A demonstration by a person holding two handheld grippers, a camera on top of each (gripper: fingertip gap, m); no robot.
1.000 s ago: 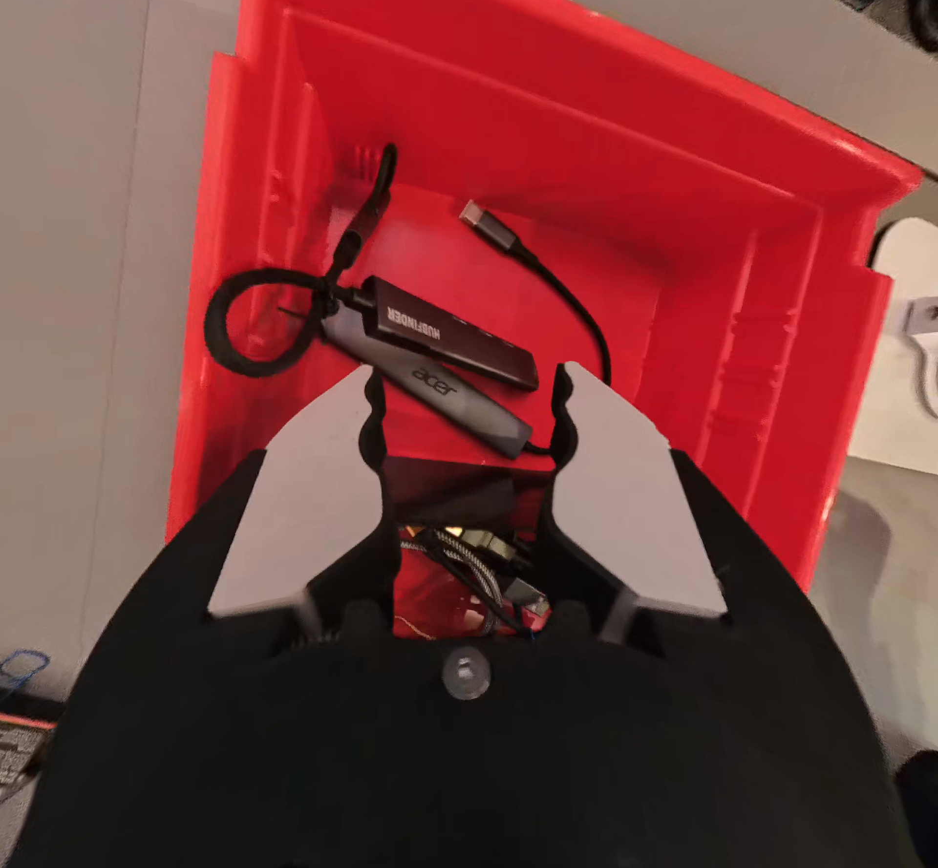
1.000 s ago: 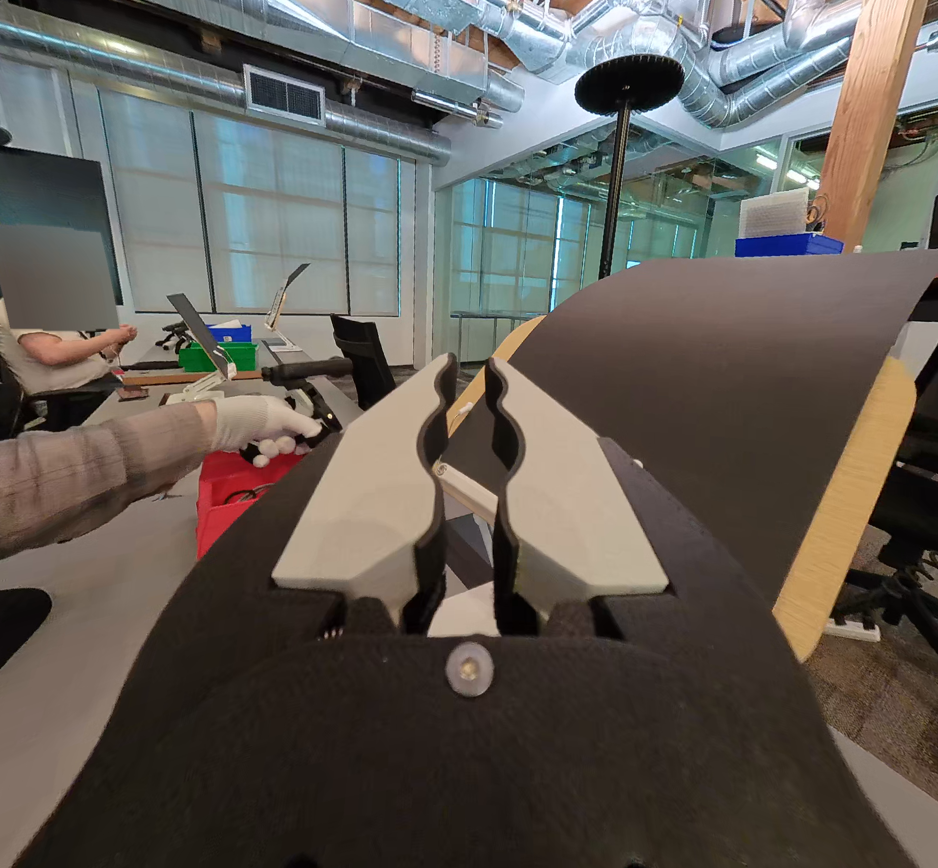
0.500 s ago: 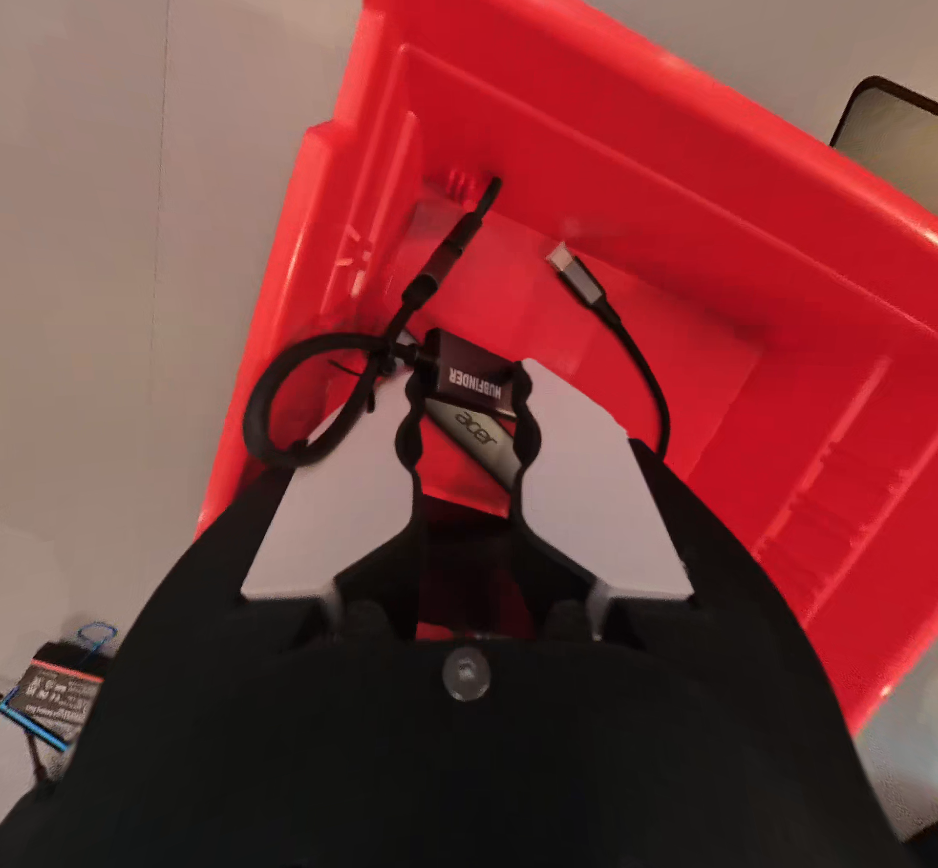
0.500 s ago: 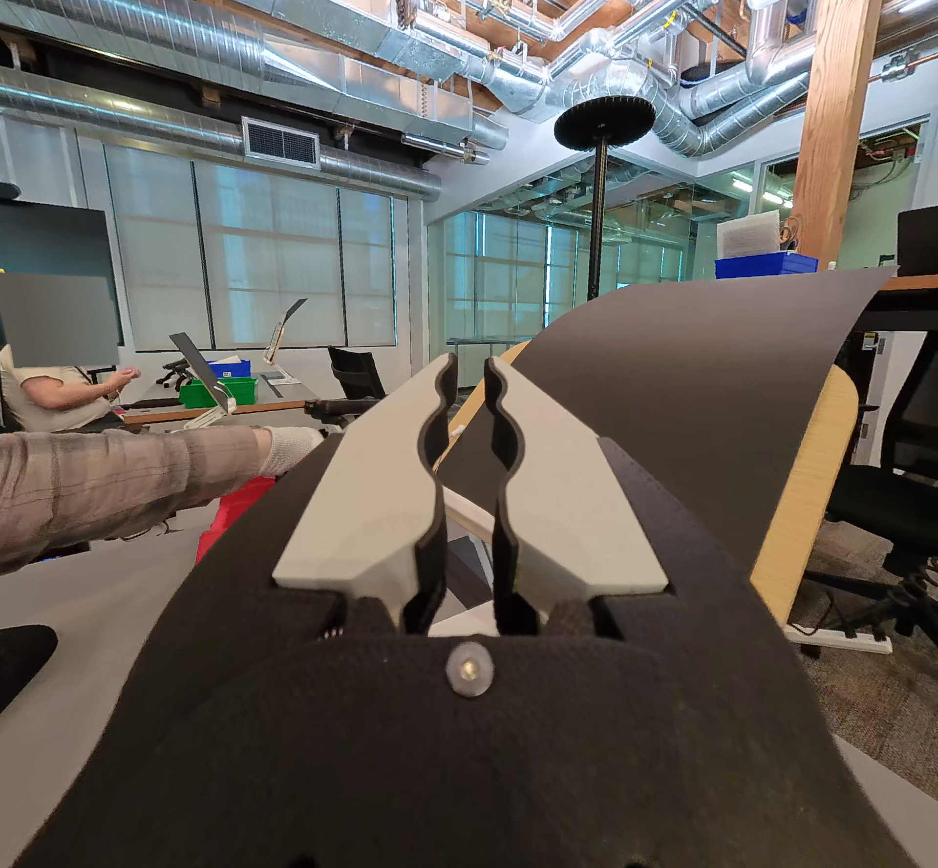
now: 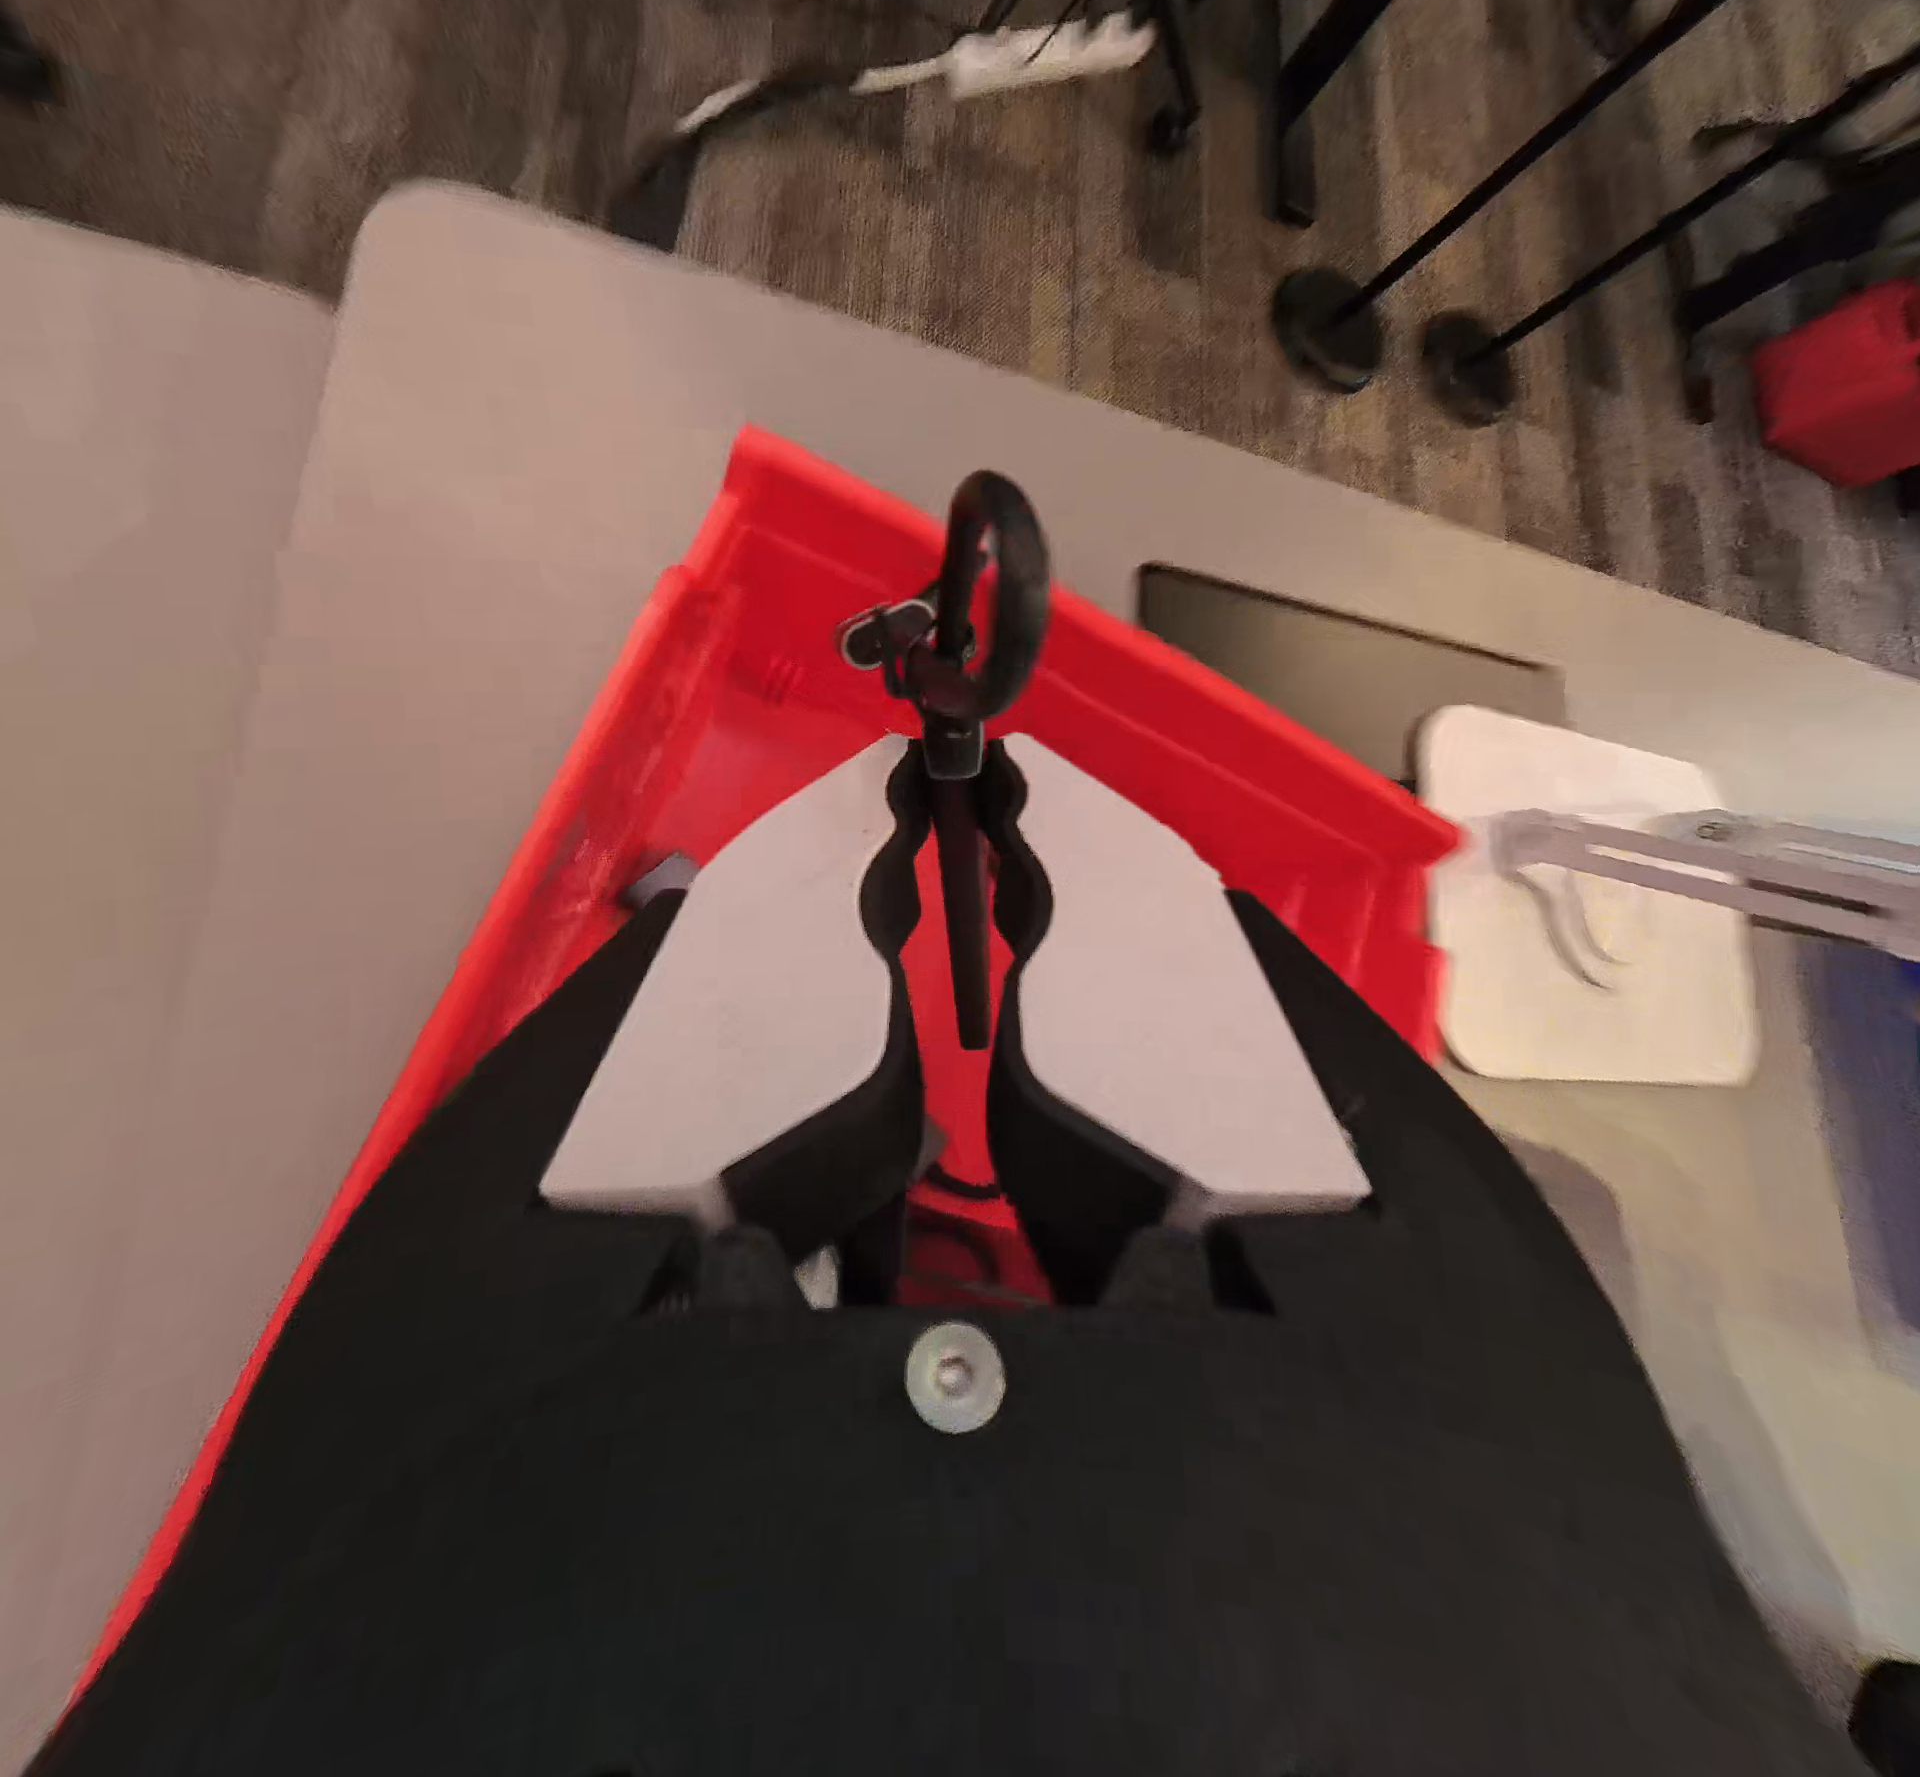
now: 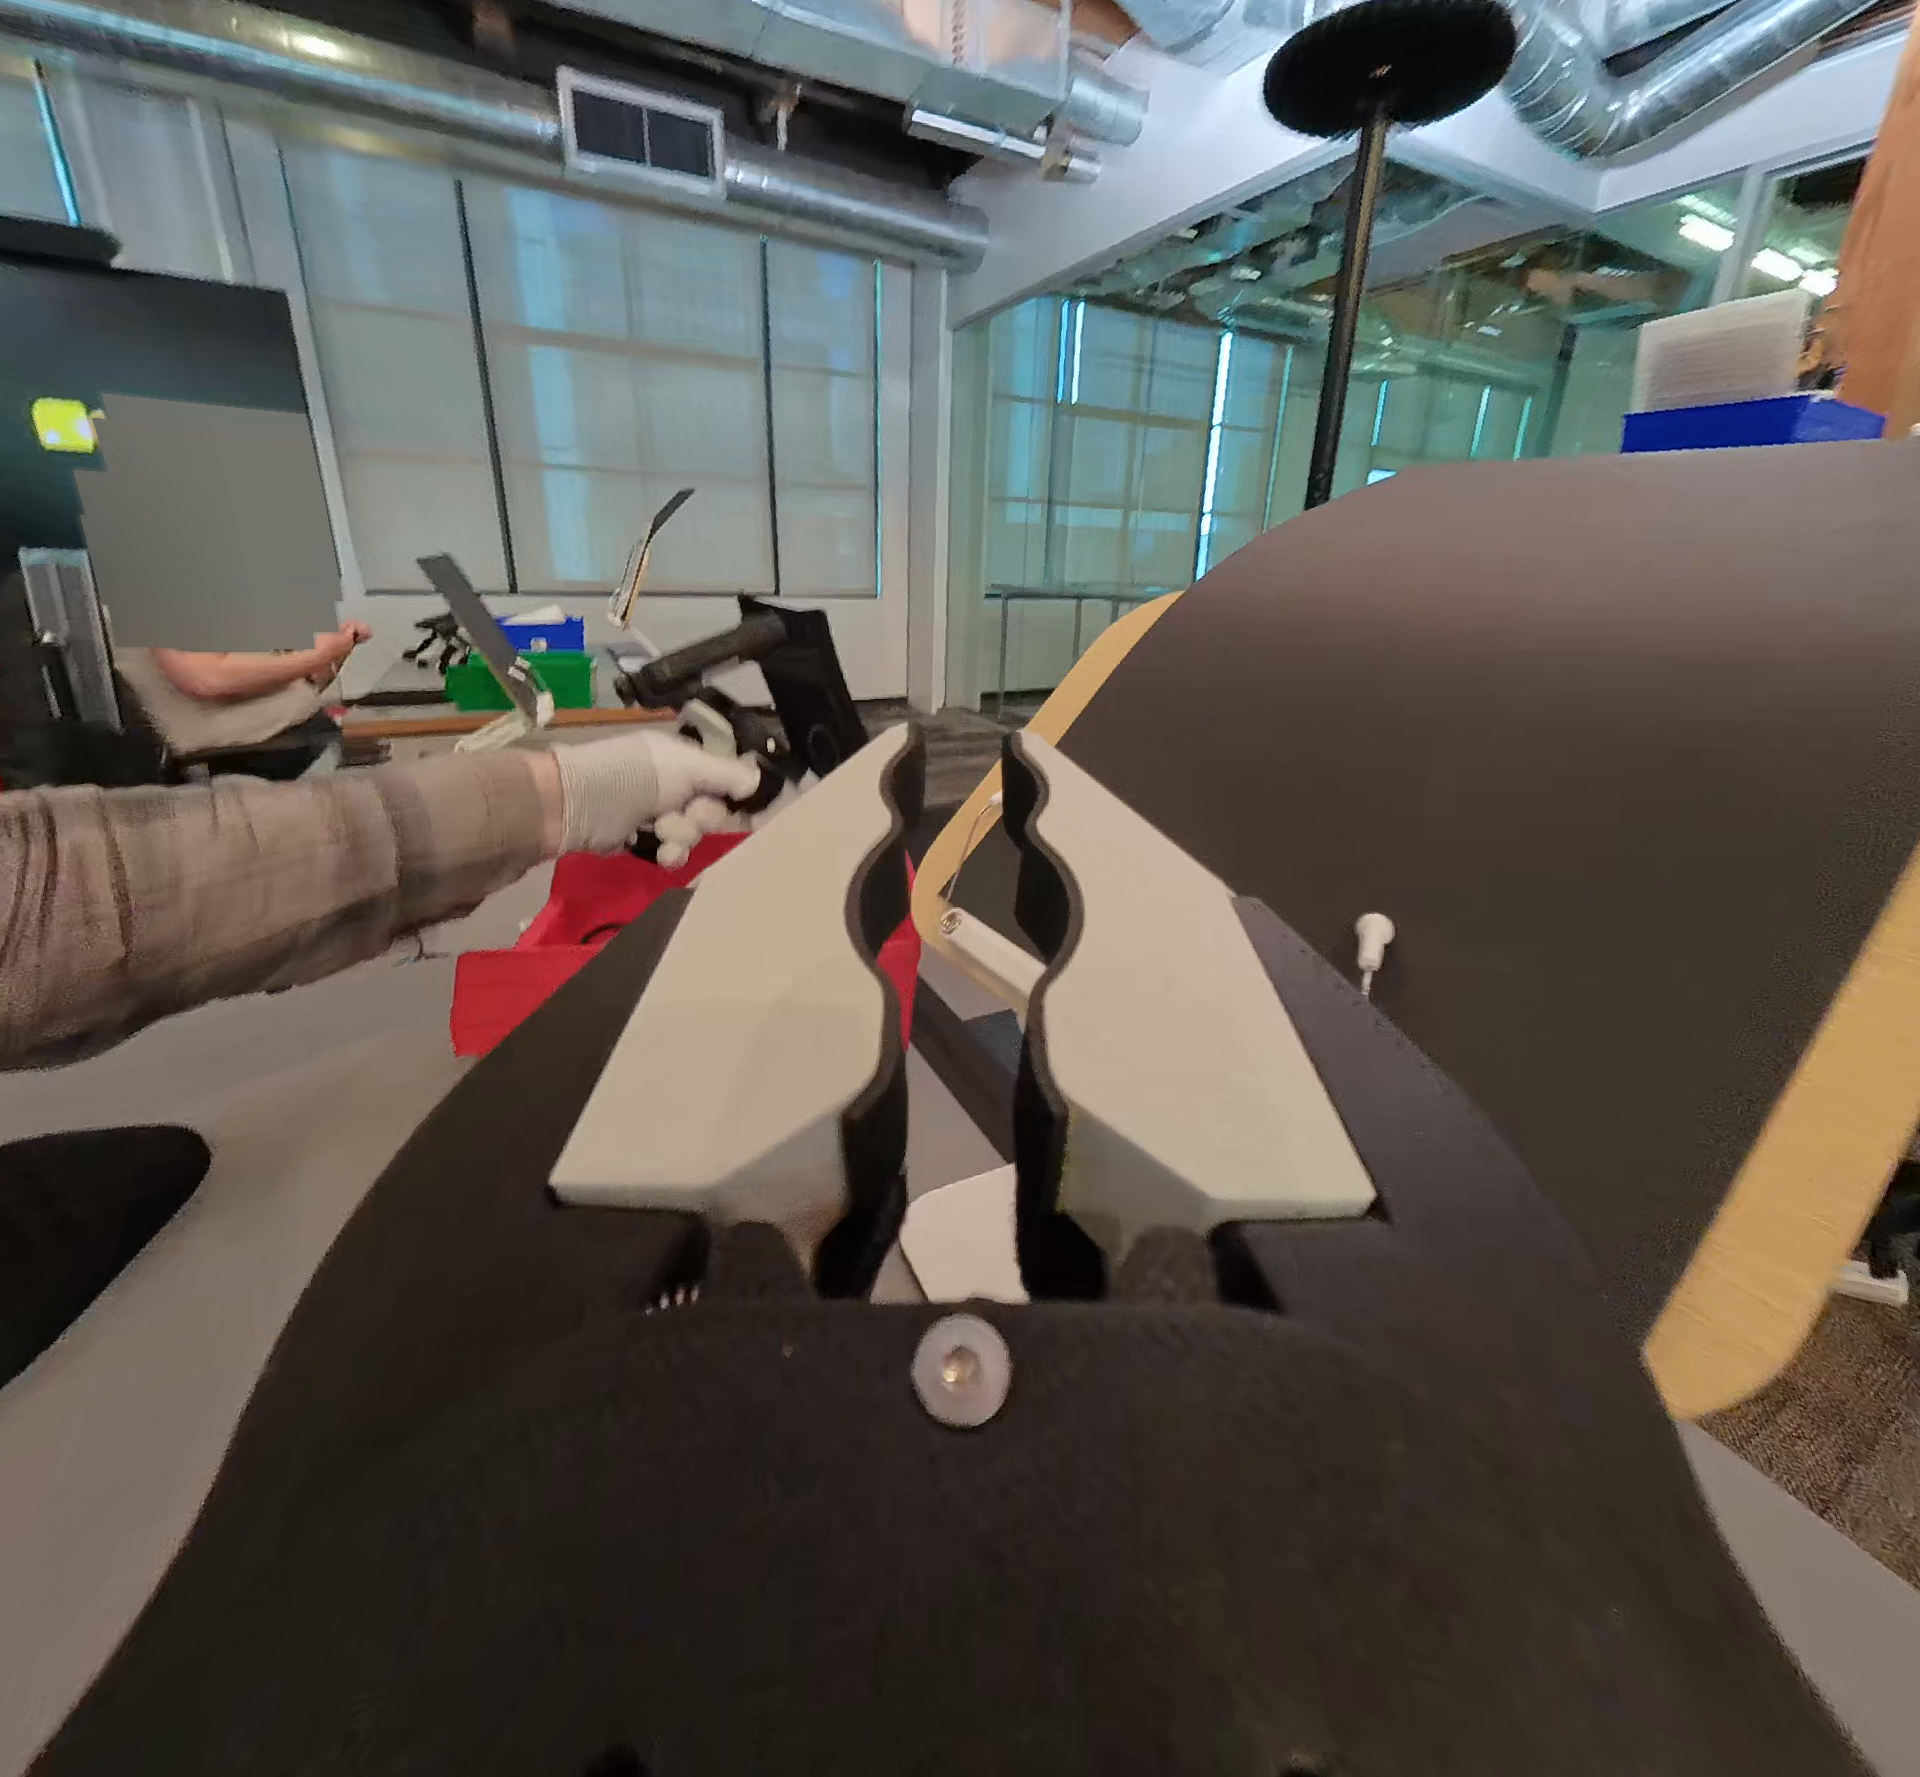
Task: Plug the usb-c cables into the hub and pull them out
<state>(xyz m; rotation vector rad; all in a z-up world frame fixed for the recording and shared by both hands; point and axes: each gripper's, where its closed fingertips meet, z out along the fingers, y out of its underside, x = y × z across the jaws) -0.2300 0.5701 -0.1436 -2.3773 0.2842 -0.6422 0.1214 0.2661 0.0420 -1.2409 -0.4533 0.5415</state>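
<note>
My left gripper (image 5: 954,751) is shut on a dark slim hub (image 5: 961,896), seen edge-on between the pads and held above the red bin (image 5: 1195,740). The hub's black cable (image 5: 1013,584) hangs coiled in a loop past the fingertips, with its plug end at the left of the loop. The other hub and the loose usb-c cable are hidden behind my gripper. My right gripper (image 6: 964,751) is held up off the table with a narrow gap between its fingers and nothing in it. The red bin (image 6: 540,979) also shows in the right wrist view, under a gloved hand (image 6: 644,792).
A white base plate (image 5: 1579,896) with a white metal arm and a black flat pad (image 5: 1340,657) lie beside the bin, near the table's far edge. Stand feet are on the carpet beyond. A dark chair back (image 6: 1507,792) stands close on the right. Across from one pair of fingers to the other is roughly 50 cm. The white base plate (image 5: 1579,896) is about equally far from each gripper, around 35 cm.
My left gripper has shut on the top hub and lifted it up out of the bin, cable dangling. The right gripper has shifted only slightly.
</note>
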